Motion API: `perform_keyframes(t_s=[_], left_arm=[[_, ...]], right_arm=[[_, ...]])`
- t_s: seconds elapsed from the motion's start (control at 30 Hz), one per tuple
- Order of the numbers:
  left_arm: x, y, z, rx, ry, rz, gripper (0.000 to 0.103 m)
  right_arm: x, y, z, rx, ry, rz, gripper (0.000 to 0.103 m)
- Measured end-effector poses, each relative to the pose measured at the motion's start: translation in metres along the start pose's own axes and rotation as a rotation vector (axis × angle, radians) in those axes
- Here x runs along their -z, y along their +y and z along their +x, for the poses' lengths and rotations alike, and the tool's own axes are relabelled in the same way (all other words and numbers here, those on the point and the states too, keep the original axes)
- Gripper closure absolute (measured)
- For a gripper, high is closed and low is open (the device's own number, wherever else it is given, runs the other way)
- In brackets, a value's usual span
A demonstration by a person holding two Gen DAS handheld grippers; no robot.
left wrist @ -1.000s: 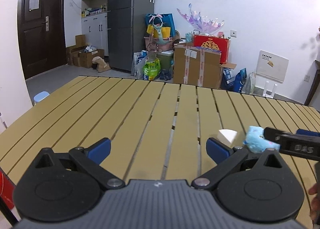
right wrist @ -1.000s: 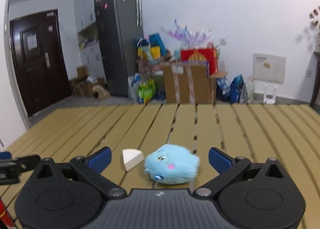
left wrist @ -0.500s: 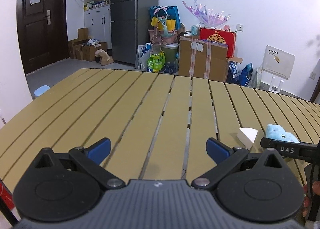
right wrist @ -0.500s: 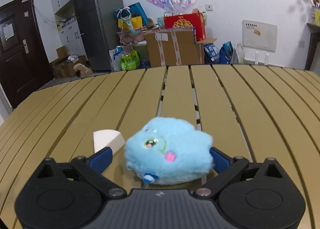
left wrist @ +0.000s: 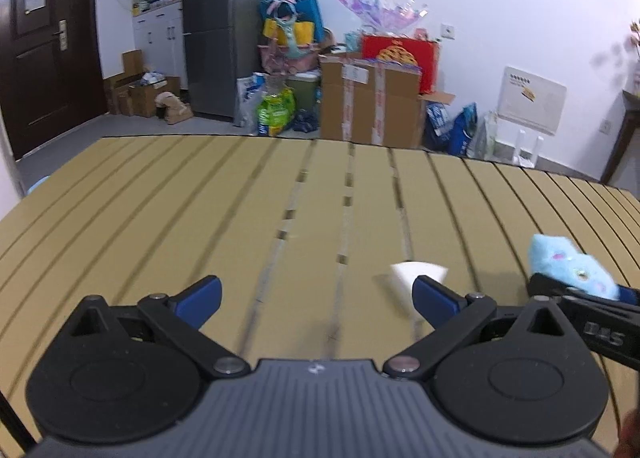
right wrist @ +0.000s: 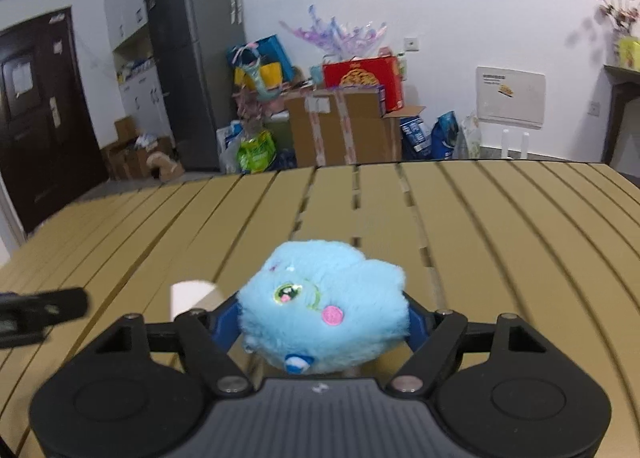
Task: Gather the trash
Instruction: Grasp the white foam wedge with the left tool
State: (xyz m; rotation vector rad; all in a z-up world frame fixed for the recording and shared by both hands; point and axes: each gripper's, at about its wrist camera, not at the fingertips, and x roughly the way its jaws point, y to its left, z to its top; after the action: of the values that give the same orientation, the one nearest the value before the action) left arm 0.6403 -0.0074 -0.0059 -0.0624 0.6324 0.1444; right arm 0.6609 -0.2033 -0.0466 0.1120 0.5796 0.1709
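One blue plush toy (right wrist: 324, 306), one white wedge (left wrist: 418, 272), slatted table (left wrist: 200, 198).

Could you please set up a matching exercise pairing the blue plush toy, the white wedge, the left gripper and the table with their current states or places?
Things:
1. blue plush toy
2. white wedge
3. left gripper
4. slatted table

States:
A. jaws apart, holding nothing
B. lying loose on the tabletop
C. clamped in the right gripper
D. tan, carrying everything

Pairs: 1-C, 2-B, 3-A, 4-D
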Motion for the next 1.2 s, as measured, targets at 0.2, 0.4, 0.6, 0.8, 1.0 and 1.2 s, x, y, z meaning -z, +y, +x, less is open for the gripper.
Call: perform_keyframes(t_s=[0.2, 0.4, 0.6, 0.8, 1.0, 1.2], left_arm=[[0.001, -0.042, 0.034, -0.012, 0.047, 0.011, 0.001], [0.001, -0.062, 0.059, -0.029, 0.078, 0.025, 0.033], [-0.002, -0.073, 0.066, 0.011, 0.067, 0.037, 0.070], [0.003, -0.077, 0.059, -0.004, 0.037, 0.075, 0.075], [0.002, -0.073, 0.047, -0.006, 0.019, 0.076, 0.075], [0.005, -0.066, 0.016, 0.011, -0.007, 0.085, 0.075]], right_arm=[[0.002, -0.055, -0.027, 0.049, -0.034, 0.061, 0.026], [0.012, -0.090, -0.044, 0.075, -0.059, 0.069, 0.026], [0.019, -0.106, -0.044, 0.095, -0.055, 0.062, 0.026], [0.022, -0.110, -0.041, 0.095, -0.049, 0.074, 0.026], [0.019, -0.107, -0.041, 0.089, -0.048, 0.064, 0.026], [0.020, -0.092, -0.055, 0.078, -0.050, 0.038, 0.026]])
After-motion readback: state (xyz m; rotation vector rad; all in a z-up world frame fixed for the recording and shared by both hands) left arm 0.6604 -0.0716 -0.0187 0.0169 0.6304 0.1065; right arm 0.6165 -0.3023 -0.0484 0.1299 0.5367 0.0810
